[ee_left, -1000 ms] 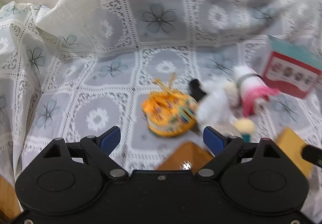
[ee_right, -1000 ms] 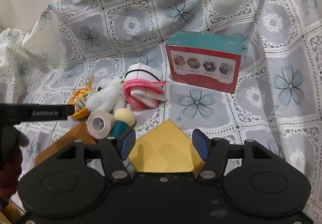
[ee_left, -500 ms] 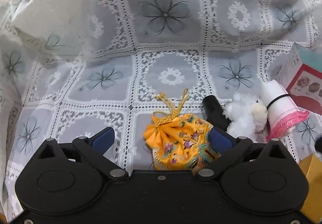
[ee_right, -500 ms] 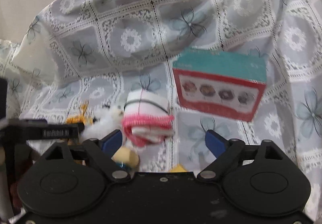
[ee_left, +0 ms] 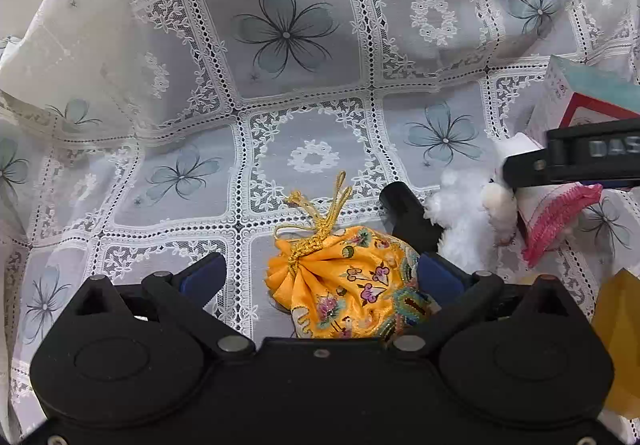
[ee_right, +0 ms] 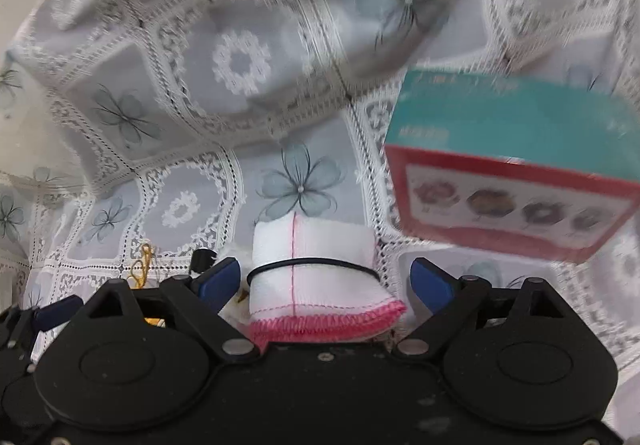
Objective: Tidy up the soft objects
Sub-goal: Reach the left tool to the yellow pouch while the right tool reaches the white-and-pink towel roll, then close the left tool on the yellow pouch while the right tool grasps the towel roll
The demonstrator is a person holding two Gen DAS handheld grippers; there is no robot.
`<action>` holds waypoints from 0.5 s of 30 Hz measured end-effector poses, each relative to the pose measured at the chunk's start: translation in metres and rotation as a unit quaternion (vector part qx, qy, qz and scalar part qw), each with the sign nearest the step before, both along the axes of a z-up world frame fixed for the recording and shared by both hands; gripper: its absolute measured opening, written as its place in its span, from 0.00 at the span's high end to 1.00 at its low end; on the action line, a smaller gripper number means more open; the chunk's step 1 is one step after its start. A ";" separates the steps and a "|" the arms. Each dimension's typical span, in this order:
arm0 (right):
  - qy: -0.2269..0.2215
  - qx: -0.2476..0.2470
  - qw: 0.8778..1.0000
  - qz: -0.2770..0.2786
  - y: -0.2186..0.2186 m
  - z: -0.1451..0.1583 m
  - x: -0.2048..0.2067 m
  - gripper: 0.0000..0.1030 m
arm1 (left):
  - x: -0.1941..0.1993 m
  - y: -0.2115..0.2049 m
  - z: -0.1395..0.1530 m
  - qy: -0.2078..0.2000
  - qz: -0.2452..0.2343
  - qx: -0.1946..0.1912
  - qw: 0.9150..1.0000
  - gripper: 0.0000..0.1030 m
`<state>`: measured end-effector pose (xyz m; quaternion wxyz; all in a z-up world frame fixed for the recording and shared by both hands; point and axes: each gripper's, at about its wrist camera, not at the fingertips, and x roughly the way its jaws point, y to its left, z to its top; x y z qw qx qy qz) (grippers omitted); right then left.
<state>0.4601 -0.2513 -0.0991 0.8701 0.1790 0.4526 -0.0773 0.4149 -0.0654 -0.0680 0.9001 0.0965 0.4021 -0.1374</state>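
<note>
**Both claws brought down over soft things**

Both claws have been moved closer to the lace cloth (ee_left: 288, 149) since a second ago, and their jaws have just been opened wide. The yellow pouch (ee_left: 344, 285) is now seen between the left claw (ee_left: 320, 277) tips, but it is not squeezed yet. The rolled white towel (ee_right: 316, 277) is seen between the right claw (ee_right: 326, 281) tips, also not squeezed. A grab of each is likely planned next. The fluffy white toy (ee_left: 464, 217) is left between them.

Tongs (ee_right: 325, 279) newly astride cloth roll (ee_right: 316, 277)
</note>
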 end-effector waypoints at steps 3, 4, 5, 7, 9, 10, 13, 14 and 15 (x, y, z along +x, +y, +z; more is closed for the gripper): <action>0.007 0.032 0.999 -0.011 -0.005 -0.010 0.005 0.06 | 0.000 0.001 -0.001 -0.001 -0.005 -0.005 1.000 0.03; 0.010 0.045 0.999 -0.015 -0.008 -0.012 0.007 0.06 | 0.000 0.002 -0.001 -0.002 -0.007 -0.005 1.000 0.03; 0.012 0.060 0.998 -0.018 -0.010 -0.013 0.008 0.07 | -0.001 0.002 -0.001 -0.004 -0.008 -0.005 1.000 0.03; 0.019 0.102 0.995 -0.015 -0.015 -0.018 0.009 0.16 | -0.003 0.002 -0.002 -0.008 -0.012 -0.004 1.000 0.03; 0.019 0.128 0.992 -0.010 -0.018 -0.018 0.009 0.25 | -0.003 0.001 -0.002 -0.009 -0.013 -0.003 1.000 0.03; 0.016 0.130 0.991 -0.006 -0.019 -0.016 0.008 0.26 | -0.003 0.001 -0.002 -0.010 -0.012 -0.003 1.000 0.03; -0.001 0.117 0.993 0.004 -0.019 -0.003 0.001 0.28 | -0.001 0.001 -0.003 -0.006 -0.010 -0.007 1.000 0.03; -0.009 0.112 0.994 0.008 -0.019 0.001 -0.003 0.28 | 0.000 0.001 -0.003 -0.002 -0.008 -0.010 1.000 0.03; -0.016 0.108 0.994 0.009 -0.018 0.006 -0.007 0.28 | 0.002 0.001 -0.004 0.002 -0.007 -0.012 1.000 0.03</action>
